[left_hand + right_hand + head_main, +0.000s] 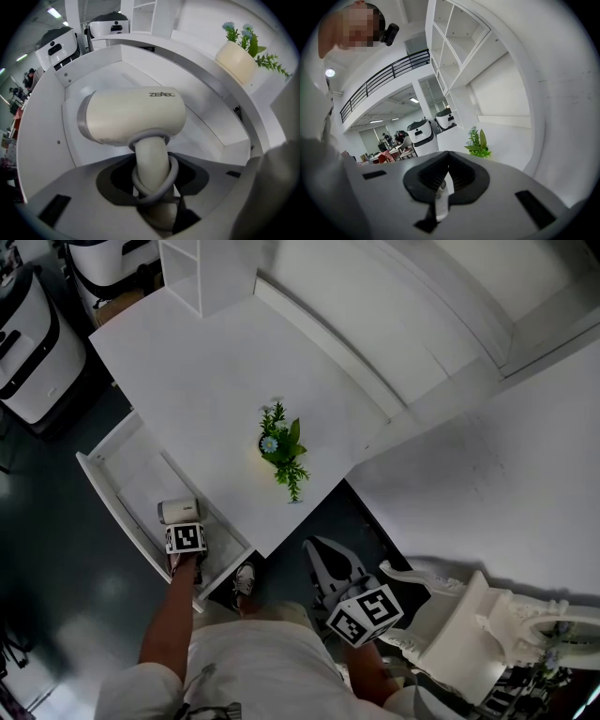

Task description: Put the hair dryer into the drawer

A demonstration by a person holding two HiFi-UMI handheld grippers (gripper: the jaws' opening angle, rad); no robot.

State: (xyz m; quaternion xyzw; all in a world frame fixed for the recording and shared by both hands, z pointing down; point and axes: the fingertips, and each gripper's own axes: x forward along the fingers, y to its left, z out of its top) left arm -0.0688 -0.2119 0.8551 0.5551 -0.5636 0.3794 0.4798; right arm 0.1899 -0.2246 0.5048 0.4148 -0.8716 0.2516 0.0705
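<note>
K: Nearest the lens in the head view: right gripper, marker cube uppermost, low by the person's legs, just off the corner of the white table. Other side?

M: The left gripper reaches over the open drawer, which is pulled out from under the table. The hair dryer is at its tip, inside the drawer's outline, about midway along. A potted plant stands on the tabletop, well apart from both grippers.

K: Left gripper view?

M: Jaws clamped on the hair dryer by its handle. A grey cord is looped round the handle just above the jaws. The cream barrel lies crosswise, with the drawer walls on either side of it. Contact with the drawer floor: cannot tell. The potted plant is up on the tabletop, upper right.

K: Right gripper view?

M: Right gripper jaws are pressed together with nothing held. It is tilted upward. The potted plant is beyond the jaws on the table, and white shelves rise above it.
</note>
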